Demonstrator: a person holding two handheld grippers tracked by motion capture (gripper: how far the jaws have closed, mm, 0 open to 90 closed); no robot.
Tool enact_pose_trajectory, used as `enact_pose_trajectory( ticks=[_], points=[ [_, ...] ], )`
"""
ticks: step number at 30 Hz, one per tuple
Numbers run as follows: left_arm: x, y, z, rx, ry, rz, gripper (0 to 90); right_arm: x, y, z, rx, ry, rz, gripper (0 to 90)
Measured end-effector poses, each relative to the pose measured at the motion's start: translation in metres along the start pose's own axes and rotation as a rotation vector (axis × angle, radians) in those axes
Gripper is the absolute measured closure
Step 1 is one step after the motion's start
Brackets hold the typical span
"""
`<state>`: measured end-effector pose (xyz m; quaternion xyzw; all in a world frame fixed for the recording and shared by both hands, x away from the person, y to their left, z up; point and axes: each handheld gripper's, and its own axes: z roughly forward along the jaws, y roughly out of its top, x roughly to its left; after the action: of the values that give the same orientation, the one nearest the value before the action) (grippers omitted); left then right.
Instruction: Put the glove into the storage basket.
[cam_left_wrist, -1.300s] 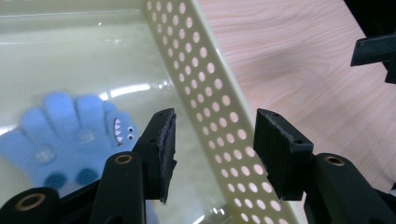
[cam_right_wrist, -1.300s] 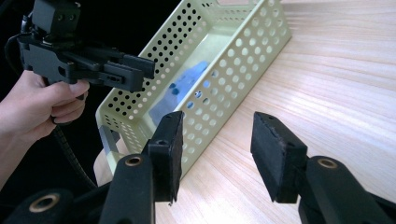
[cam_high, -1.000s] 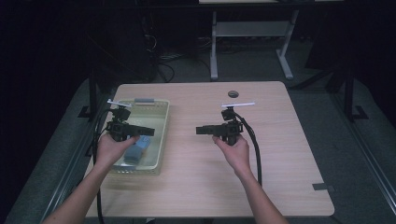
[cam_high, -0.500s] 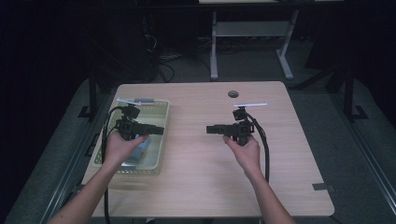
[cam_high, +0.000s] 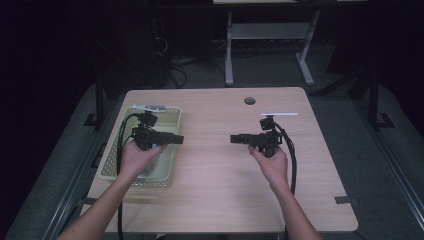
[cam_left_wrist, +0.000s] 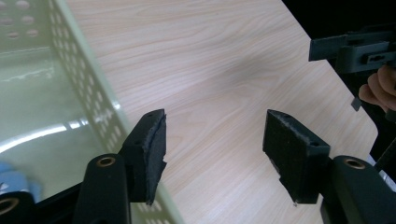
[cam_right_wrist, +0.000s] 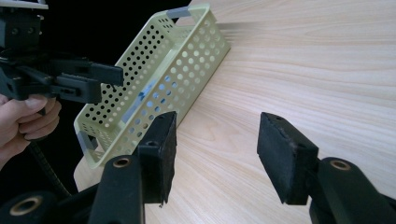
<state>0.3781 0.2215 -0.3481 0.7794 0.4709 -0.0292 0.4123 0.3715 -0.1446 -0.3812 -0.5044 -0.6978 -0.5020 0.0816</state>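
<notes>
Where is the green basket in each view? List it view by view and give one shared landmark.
High view: the basket sits at the table's left edge, under the left gripper.
Left gripper view: its holed wall runs down the left side, beside the left jaw.
Right gripper view: it lies upper left, behind the left gripper.
Shared landmark: the pale wood table.

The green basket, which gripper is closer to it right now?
Left. The left gripper hangs over the green basket at its inner rim, while the right gripper is out over bare table, well apart.
</notes>
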Motion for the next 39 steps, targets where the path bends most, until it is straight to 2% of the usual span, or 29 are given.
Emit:
enact_pose_trajectory(
  ticks=[11,14,17,24,32,36,39],
  points=[
    [-0.019,0.001,0.012,-0.002,-0.027,0.041,36.3,-0.01,-0.004,-0.015,-0.015,-0.014,0.015,44.9],
    [-0.022,0.0,0.015,-0.005,-0.041,0.039,35.6,-0.013,-0.006,-0.019,-0.018,-0.016,0.025,44.5],
    [-0.025,-0.001,0.018,-0.011,-0.055,0.032,35.2,-0.016,-0.008,-0.023,-0.017,-0.021,0.032,44.0],
    [-0.035,-0.006,0.028,0.01,-0.062,0.056,34.4,-0.024,-0.013,-0.03,-0.024,-0.022,0.045,42.9],
    [-0.045,-0.012,0.036,0.014,-0.093,0.057,33.5,-0.033,-0.02,-0.037,-0.025,-0.04,0.059,41.7],
    [-0.051,-0.015,0.04,0.023,-0.096,0.085,33.5,-0.039,-0.024,-0.041,-0.034,-0.046,0.07,41.3],
    [-0.055,-0.017,0.043,0.021,-0.105,0.09,33.5,-0.043,-0.027,-0.044,-0.037,-0.048,0.087,40.7]
  ],
)
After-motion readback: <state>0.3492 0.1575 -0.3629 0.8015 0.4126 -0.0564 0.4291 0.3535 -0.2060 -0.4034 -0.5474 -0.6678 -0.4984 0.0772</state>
